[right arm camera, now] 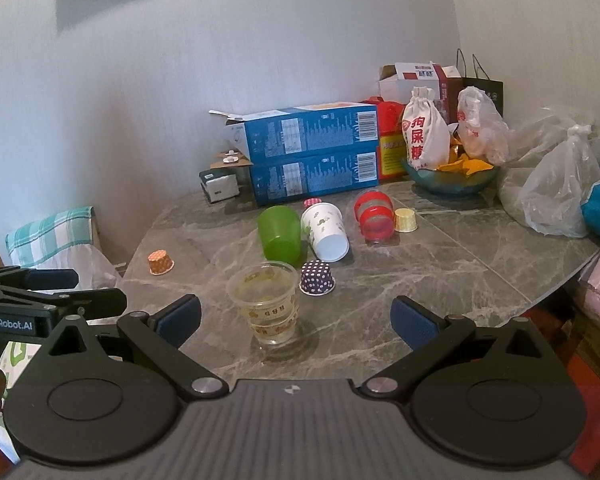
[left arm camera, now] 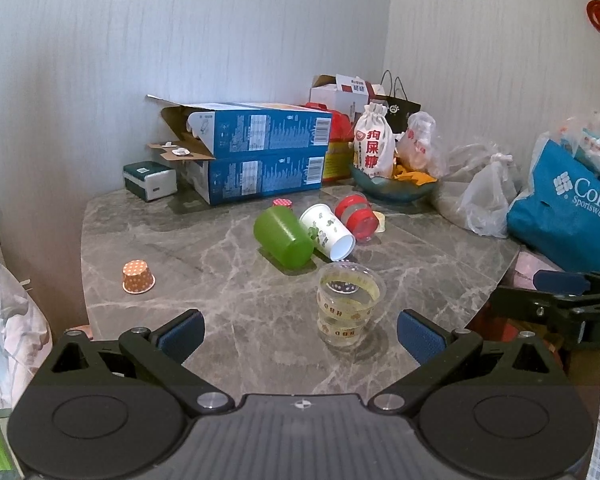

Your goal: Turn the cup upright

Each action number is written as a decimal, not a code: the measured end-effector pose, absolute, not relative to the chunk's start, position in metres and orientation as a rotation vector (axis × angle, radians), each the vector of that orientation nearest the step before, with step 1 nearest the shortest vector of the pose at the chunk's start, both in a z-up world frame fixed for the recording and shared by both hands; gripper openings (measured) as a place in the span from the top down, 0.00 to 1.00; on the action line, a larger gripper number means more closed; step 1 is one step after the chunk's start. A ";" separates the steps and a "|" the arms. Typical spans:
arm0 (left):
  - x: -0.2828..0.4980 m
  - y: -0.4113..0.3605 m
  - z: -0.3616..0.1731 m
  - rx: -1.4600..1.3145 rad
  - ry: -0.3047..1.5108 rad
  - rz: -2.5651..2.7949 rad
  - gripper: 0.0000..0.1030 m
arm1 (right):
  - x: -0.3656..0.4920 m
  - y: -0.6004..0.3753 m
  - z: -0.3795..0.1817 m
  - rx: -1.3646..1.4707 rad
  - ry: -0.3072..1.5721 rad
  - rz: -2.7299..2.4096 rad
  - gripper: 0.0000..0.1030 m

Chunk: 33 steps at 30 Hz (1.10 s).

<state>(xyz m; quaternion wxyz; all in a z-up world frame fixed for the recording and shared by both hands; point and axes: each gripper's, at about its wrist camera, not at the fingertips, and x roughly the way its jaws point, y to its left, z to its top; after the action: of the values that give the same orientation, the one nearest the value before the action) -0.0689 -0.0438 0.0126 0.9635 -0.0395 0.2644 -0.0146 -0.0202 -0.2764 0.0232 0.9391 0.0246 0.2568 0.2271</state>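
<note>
A clear plastic cup (left arm camera: 347, 304) with printed bands stands upright on the grey marble table (left arm camera: 180, 240), just ahead of my left gripper (left arm camera: 300, 336), which is open and empty. It also shows in the right wrist view (right arm camera: 270, 304), ahead and left of my open, empty right gripper (right arm camera: 296, 320). Behind it lie on their sides a green cup (left arm camera: 284, 238), a white printed paper cup (left arm camera: 328, 232) and a red-banded clear cup (left arm camera: 358, 216).
Small paper baking cups sit upside down: orange (left arm camera: 137, 277), purple dotted (right arm camera: 317, 278), yellow (right arm camera: 405, 220). Two stacked blue boxes (left arm camera: 260, 152), a bowl of snacks (left arm camera: 392, 188), plastic bags (left arm camera: 488, 196) and a blue bag (left arm camera: 572, 208) crowd the back and right.
</note>
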 end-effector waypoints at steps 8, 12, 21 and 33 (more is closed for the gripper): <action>-0.070 -0.048 0.012 -0.072 0.539 -0.029 0.00 | -0.022 -0.277 0.022 0.062 0.526 0.473 0.01; -0.069 -0.048 0.012 -0.074 0.541 -0.025 0.00 | -0.023 -0.277 0.021 0.057 0.529 0.477 0.01; -0.070 -0.047 0.012 -0.074 0.541 -0.025 0.00 | -0.023 -0.276 0.019 0.059 0.535 0.484 0.01; -0.070 -0.049 0.011 -0.077 0.541 -0.028 0.00 | -0.024 -0.278 0.019 0.083 0.536 0.491 0.01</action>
<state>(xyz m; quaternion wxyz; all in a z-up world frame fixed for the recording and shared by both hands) -0.0704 -0.0492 0.0111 0.9628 -0.0382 0.2673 -0.0138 -0.0243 -0.2783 0.0194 0.9339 0.0407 0.2622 0.2399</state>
